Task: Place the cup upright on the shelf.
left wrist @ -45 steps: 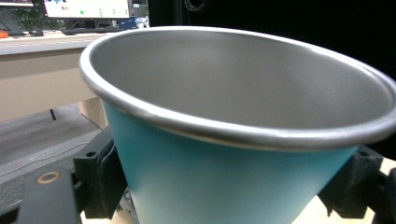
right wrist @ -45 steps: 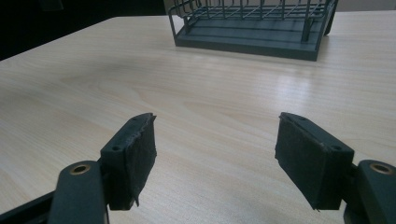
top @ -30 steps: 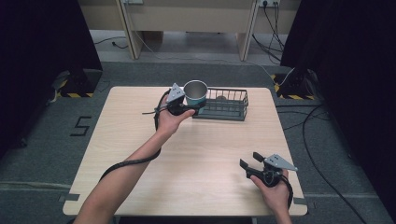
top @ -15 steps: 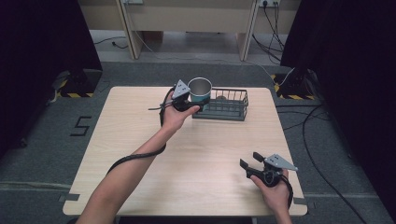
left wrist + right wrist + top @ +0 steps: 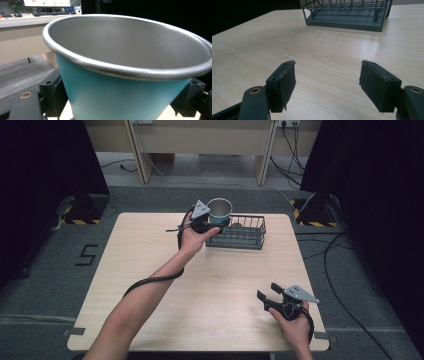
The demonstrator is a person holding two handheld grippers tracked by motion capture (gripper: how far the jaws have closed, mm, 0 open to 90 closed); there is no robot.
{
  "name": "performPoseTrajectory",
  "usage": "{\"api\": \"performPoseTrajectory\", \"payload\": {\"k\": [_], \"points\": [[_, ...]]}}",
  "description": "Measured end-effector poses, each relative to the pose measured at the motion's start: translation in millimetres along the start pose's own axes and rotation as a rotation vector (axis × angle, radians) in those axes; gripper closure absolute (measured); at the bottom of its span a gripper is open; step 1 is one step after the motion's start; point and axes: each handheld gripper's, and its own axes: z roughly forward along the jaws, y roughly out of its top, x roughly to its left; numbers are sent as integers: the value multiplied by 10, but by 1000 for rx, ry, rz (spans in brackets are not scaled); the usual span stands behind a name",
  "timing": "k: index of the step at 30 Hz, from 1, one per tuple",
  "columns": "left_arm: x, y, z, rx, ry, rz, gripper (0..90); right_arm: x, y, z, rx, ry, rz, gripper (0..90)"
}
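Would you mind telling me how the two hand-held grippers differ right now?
The left hand-held gripper is shut on the teal cup, while the right hand-held gripper is open with nothing between its jaws. The left one is raised at the wire basket on the far side; the right one sits low over the table near its front edge. Both carry grey three-cornered plates.

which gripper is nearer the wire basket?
Left. The left gripper holds the cup at the wire basket's left end; the right gripper rests open at the table's near right corner.
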Motion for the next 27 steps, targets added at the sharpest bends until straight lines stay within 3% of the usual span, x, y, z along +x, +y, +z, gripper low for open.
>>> {"api": "performPoseTrajectory", "payload": {"k": [11, 27], "points": [[49, 90, 207, 7, 31, -15, 163, -7, -1, -3, -4, 5, 6, 294], [39, -4, 423, 44, 58, -26, 162, -5, -5, -16, -5, 8, 4, 293]]}}
